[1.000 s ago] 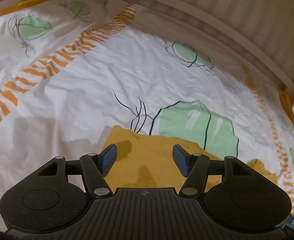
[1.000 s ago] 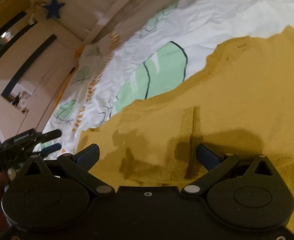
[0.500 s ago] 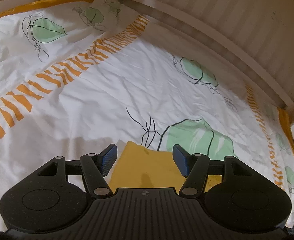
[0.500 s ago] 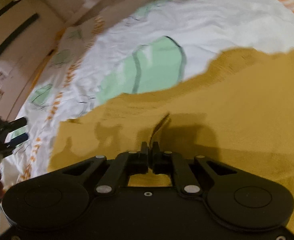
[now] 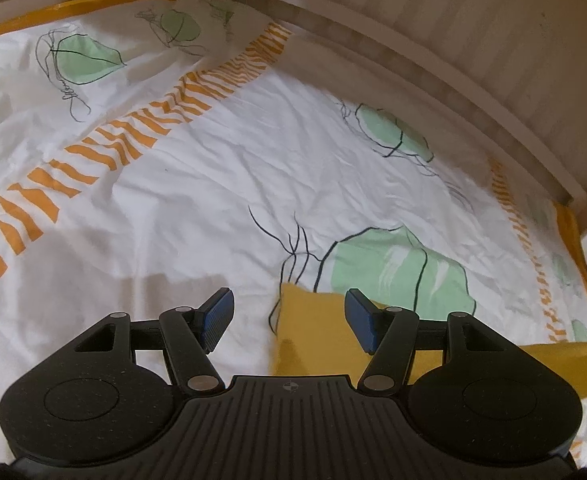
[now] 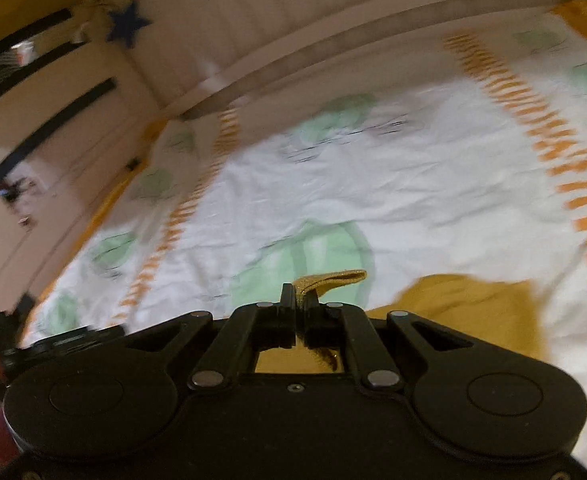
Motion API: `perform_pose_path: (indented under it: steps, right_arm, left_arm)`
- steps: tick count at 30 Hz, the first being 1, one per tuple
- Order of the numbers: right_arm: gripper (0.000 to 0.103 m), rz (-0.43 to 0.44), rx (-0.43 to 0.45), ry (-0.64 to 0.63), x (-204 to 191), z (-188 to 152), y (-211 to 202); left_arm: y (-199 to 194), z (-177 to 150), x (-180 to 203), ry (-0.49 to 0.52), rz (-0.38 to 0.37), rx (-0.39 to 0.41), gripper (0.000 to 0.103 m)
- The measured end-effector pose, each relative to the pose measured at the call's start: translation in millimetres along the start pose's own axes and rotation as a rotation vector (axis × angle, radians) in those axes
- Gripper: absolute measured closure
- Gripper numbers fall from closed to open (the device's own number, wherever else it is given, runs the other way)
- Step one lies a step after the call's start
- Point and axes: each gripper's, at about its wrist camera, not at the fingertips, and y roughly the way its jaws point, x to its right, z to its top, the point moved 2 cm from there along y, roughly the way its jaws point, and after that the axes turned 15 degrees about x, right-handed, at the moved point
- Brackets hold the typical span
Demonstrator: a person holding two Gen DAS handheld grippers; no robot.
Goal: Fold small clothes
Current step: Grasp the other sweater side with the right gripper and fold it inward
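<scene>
Yellow garment edge pinched and lifted off the bed.

The bedsheet [image 5: 253, 168] now fills both views where a second ago yellow cloth did. The yellow garment [image 6: 473, 304] hangs from the right tool [image 6: 302, 300], which was spread over it and is now pressed together on a strip of its hem (view blurred), so a fold looks underway. The left tool [image 5: 289, 316] stays spread and empty above a corner.
</scene>
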Motion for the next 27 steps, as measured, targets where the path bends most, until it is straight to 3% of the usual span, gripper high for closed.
perform_pose_path:
  steps: [5, 11, 16, 27]
  right_arm:
    - [0.092, -0.122, -0.041, 0.034, 44, -11, 6]
    - [0.092, -0.201, -0.080, 0.071, 78, -39, 18]
    - [0.092, -0.227, -0.093, 0.065, 97, -53, 12]
    - [0.092, -0.240, -0.093, 0.055, 123, -75, 11]
  left_arm:
    - [7, -10, 9, 0.049, -0.003, -0.035, 0.043]
    - [23, -31, 26, 0.149, -0.014, -0.109, 0.043]
    - [36, -50, 36, 0.214, -0.027, -0.178, 0.043]
    - [56, -81, 35, 0.257, -0.003, -0.276, 0.043]
